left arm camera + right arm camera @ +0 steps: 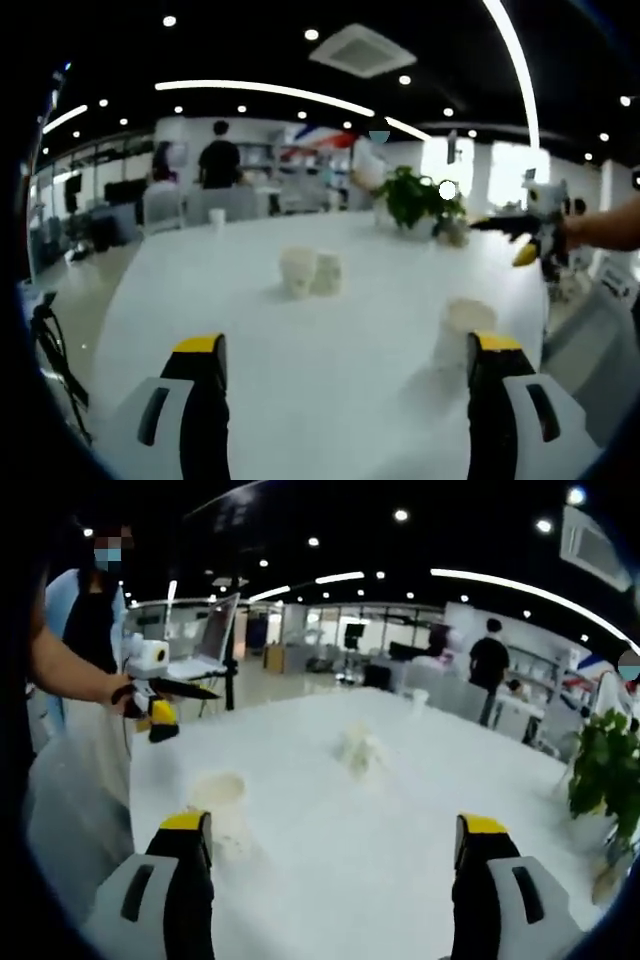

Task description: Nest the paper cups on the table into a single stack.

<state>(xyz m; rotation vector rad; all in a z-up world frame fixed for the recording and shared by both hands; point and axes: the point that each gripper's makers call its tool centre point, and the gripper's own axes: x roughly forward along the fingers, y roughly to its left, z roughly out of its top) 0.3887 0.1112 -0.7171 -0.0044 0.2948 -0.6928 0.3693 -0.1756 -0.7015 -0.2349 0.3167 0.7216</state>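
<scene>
We hold left gripper (345, 350) and right gripper (335, 830) jaws apart, empty | near cup (464, 330) upright beside right jaw, lower right | cup pair (311, 271) frame centre, farther | left nearer.

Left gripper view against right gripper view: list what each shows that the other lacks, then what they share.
Left gripper view: the left gripper, open, and the right gripper entering from the right, held over the table's far corner.

Right gripper view: the right gripper, open, the left gripper entering from the left, and a laptop.

Shared: the white table, a near paper cup, a far pair of paper cups, and a potted plant.
</scene>
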